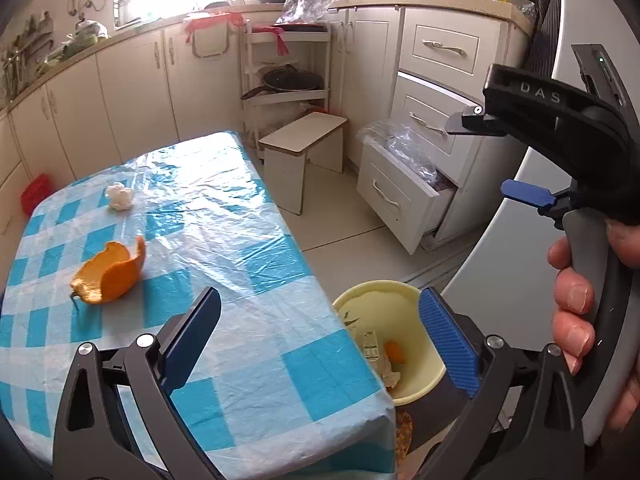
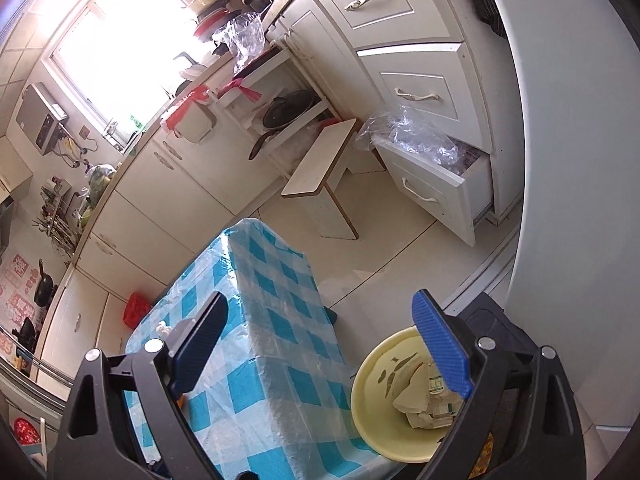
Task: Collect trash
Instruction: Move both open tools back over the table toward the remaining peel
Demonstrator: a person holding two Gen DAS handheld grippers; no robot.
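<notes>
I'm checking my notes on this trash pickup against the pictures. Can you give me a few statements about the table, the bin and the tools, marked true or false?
1. An orange peel lies on the checked tablecloth. True.
2. The crumpled white tissue is already in the yellow bin. False: it lies on the table, beyond the peel.
3. The yellow bin already holds some trash. True.
4. The left tool is gripping the orange peel. False: its jaws are open and empty.
5. All cabinet drawers are closed. False: the bottom drawer is pulled out, with clear plastic in it.
</notes>
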